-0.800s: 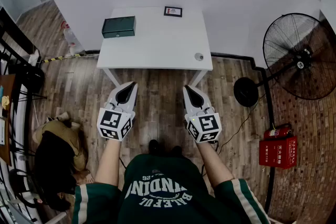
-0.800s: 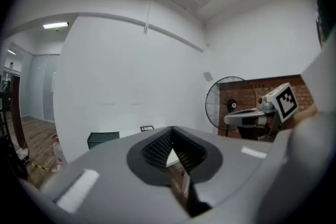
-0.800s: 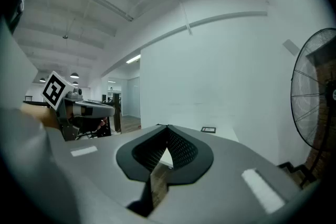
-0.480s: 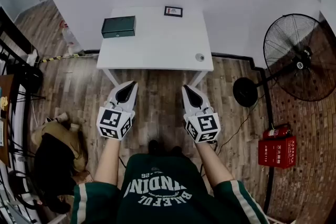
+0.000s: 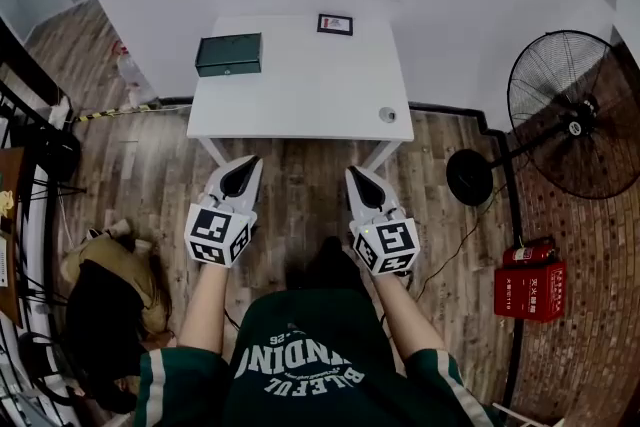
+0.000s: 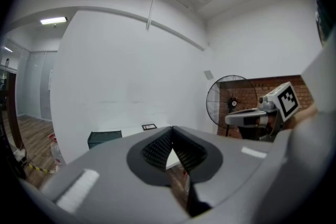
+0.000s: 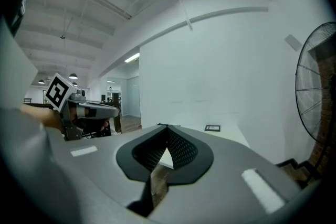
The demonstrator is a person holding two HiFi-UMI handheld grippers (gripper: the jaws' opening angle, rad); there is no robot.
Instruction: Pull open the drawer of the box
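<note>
Before table [image 5: 300,85], 2 tongs [image 5: 247,162] [image 5: 354,172] closed, empty

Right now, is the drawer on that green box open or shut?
Looks shut: the green box on the white table shows a compact rectangular outline in the head view, with nothing sliding out.

Open floor [image 5: 300,185] runs ahead of both jaws to the bench [image 5: 300,90]. On it, the box [image 5: 228,54] stands far ahead-left and a frame [image 5: 334,24] farthest ahead. A fan [image 5: 575,110] stands well right.

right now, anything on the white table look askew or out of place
Nothing stands out: the dark green rectangular box sits squarely on the white table, the small black-framed card flat near its far edge.
</note>
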